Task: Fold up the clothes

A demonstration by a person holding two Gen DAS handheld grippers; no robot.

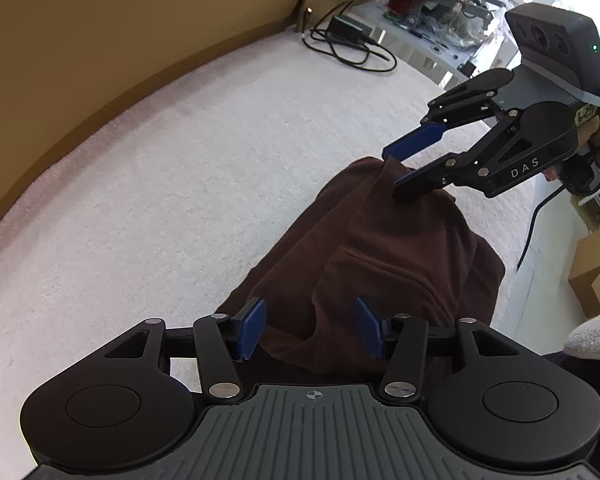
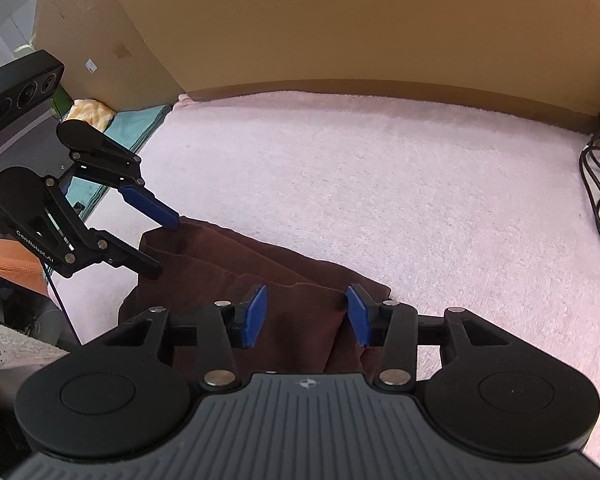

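Observation:
A dark brown fleece garment (image 1: 396, 248) lies bunched in a long strip on the pale fluffy surface (image 1: 180, 184). My left gripper (image 1: 311, 328) hovers over its near end, jaws open, with the cloth below and between the blue pads and neither pad pressing on it. In the right wrist view the left gripper (image 2: 163, 245) straddles the garment's (image 2: 236, 264) far left corner. My right gripper (image 2: 307, 316) stands open over the other end, with a raised fold of cloth against its right-hand pad. Seen from the left wrist, the right gripper (image 1: 396, 174) straddles a peaked corner.
A tall brown cardboard wall (image 2: 340, 32) borders the far side. A black cable and power adapter (image 1: 346, 36) lie at the back. A cluttered white table (image 1: 432, 20) and a cardboard box (image 1: 596, 272) stand to the right. Teal (image 2: 140, 124) and yellow (image 2: 90, 114) cloths lie at the left.

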